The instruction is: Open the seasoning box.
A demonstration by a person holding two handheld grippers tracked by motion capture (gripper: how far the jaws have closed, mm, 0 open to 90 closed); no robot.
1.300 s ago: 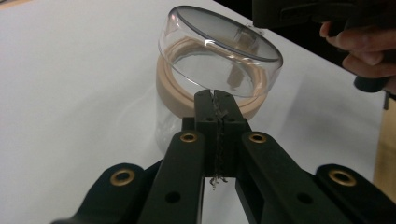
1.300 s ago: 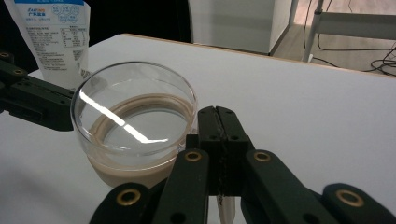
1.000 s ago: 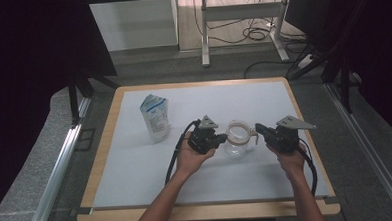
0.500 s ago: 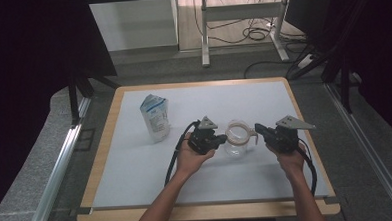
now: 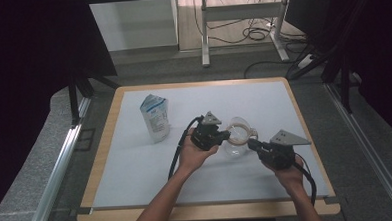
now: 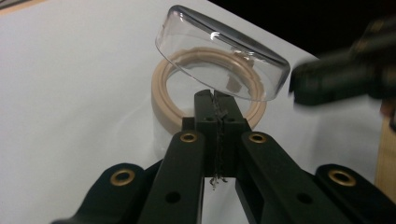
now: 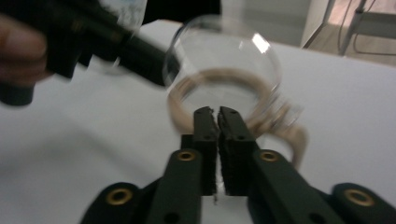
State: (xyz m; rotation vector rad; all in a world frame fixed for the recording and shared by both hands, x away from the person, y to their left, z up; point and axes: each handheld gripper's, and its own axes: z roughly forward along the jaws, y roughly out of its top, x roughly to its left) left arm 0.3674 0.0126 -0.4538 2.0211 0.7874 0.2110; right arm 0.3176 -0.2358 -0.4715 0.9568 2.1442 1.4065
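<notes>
From the high view we see a white mat [image 5: 136, 163] on a wood-edged table [image 5: 101, 144], and on it a clear glass jar [image 5: 238, 138] with a beige ring at its mouth, standing right of the middle. The left gripper [image 5: 224, 136] reaches it from the left and the right gripper [image 5: 250, 145] sits just beside it on the right. A white pouch [image 5: 154, 117] with blue print stands well apart to the left (its lettering is too small for us to read).

In the left gripper view we see its jaws pressed together at the near edge of the beige ring [image 6: 173, 100]; whether they pinch the rim we cannot tell. A clear lid [image 6: 222, 58] stands tilted above the ring, and the other gripper is a dark blur at right.

In the right gripper view, which is blurred, we see the right gripper [image 7: 215, 114] with only a thin slit between its jaws. They have just been opening, nothing lies between them, and their tips sit just short of the beige ring [image 7: 219, 77].
</notes>
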